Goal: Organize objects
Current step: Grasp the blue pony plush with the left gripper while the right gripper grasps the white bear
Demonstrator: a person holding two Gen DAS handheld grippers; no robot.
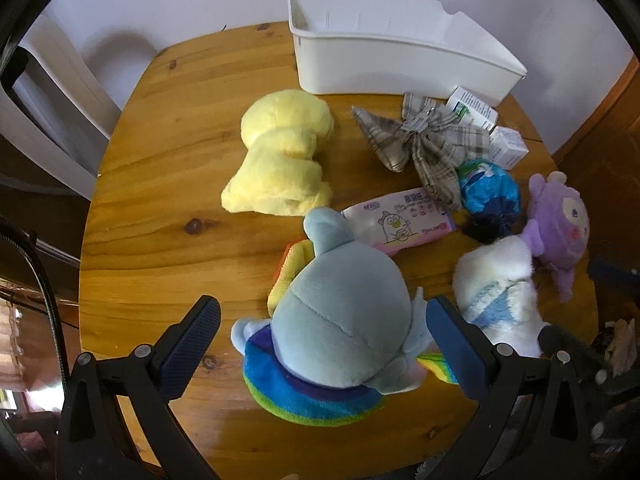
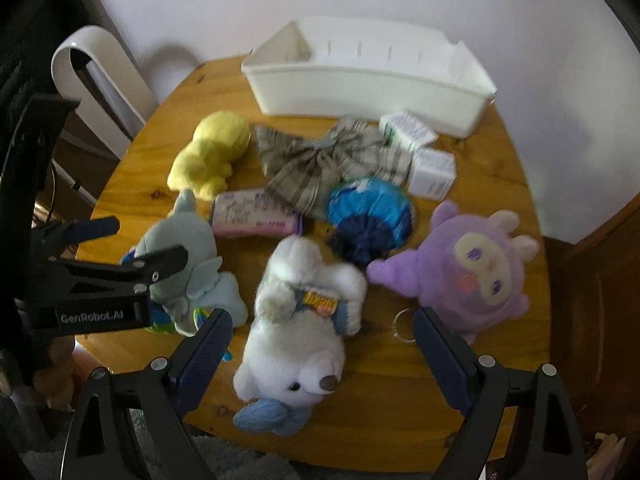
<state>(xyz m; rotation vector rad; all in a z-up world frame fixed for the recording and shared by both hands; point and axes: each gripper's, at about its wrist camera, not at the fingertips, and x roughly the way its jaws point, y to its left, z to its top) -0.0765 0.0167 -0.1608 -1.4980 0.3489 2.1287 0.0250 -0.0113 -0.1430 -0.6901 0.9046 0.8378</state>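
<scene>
Your toys lie scattered on a round wooden table (image 1: 160, 184) set against a pale wall, with a white bin (image 1: 400, 68) at its far edge. Nearest your left gripper (image 1: 323, 338) is the grey-blue plush with rainbow trim (image 1: 340, 328); your right gripper (image 2: 323, 346) hangs over the white plush seal (image 2: 296, 320). Beyond them lie a yellow plush (image 1: 280, 152), a wipes packet (image 1: 400, 220), a plaid cloth bow (image 1: 424, 140), a blue bag (image 2: 370, 216), two small cartons (image 2: 432, 172) and a purple plush (image 2: 476, 272). Your left jaws stand wide, straddling the grey-blue plush; whether the right pad touches it you cannot tell. Your right jaws stand wide around the seal, pads clear of it.
</scene>
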